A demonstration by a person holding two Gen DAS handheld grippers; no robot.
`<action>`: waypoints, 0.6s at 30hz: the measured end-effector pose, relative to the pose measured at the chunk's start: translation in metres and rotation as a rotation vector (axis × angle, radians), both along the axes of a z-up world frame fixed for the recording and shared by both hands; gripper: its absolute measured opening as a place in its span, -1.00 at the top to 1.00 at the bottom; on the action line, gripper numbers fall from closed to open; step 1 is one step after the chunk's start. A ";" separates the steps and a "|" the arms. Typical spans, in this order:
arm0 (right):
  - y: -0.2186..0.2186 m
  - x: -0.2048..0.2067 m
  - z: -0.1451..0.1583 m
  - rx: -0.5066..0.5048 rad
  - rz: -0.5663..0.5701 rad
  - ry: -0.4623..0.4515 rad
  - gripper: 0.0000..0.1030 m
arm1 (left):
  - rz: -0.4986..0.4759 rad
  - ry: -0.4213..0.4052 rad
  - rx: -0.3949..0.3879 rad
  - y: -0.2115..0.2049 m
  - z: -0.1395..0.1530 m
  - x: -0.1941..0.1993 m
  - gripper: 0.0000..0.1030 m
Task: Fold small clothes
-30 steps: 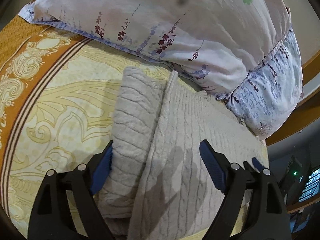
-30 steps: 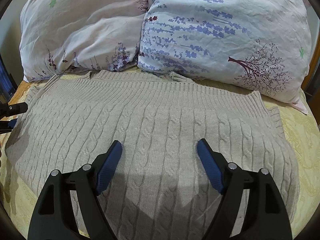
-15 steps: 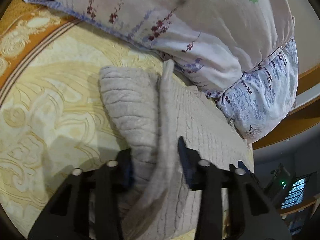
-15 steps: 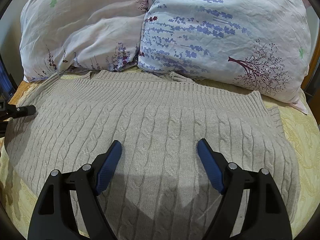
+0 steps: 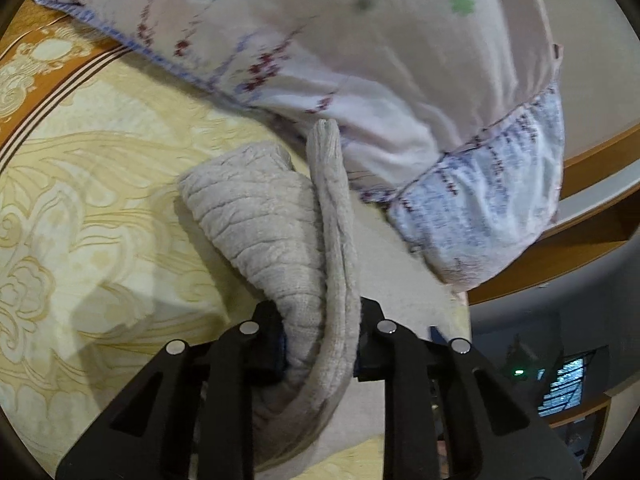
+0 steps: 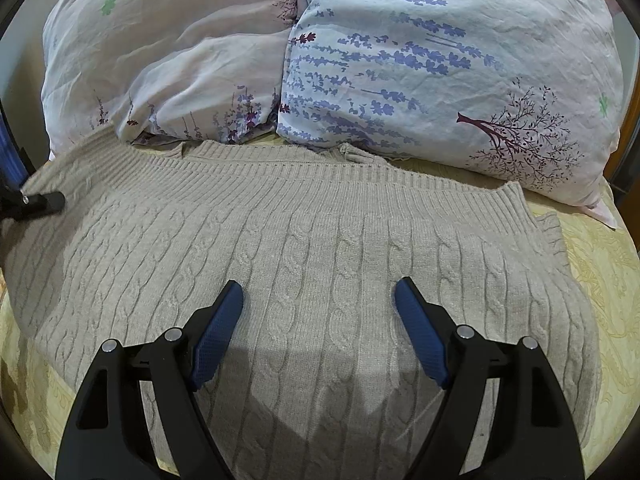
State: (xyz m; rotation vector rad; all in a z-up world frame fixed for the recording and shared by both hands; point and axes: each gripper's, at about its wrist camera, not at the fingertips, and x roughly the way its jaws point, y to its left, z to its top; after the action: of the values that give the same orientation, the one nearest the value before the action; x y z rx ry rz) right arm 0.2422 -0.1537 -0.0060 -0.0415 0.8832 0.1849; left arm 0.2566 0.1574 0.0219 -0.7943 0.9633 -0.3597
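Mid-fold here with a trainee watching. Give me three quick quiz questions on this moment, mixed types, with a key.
1. True or false: the left gripper is clamped on an edge of the beige sweater.
2. The right gripper's fingers are: A) open above the sweater, B) shut on the sweater, C) shut on a pillow.
3. What lies just beyond the sweater's ribbed hem?

Key: 1 true, the jaws have just been closing on the bunched knit; 2 A; 3 two floral pillows.
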 end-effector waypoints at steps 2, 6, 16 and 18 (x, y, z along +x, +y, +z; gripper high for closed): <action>-0.001 0.001 0.001 0.008 0.006 0.007 -0.56 | -0.009 -0.024 -0.029 -0.007 0.010 -0.002 0.59; -0.013 -0.001 0.006 0.088 0.019 0.024 -0.56 | -0.044 -0.069 -0.053 -0.026 0.032 -0.003 0.60; -0.062 -0.029 0.025 0.253 -0.002 0.012 -0.56 | -0.124 -0.091 -0.123 -0.090 0.052 0.007 0.61; -0.077 -0.037 0.029 0.276 -0.018 0.000 -0.56 | -0.139 -0.091 -0.134 -0.104 0.053 0.010 0.61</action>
State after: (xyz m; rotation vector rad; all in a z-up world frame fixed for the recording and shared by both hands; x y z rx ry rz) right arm 0.2053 -0.2306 0.0229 0.2235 0.8511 0.2884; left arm 0.2662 0.0533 0.0744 -0.8277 0.9178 -0.5810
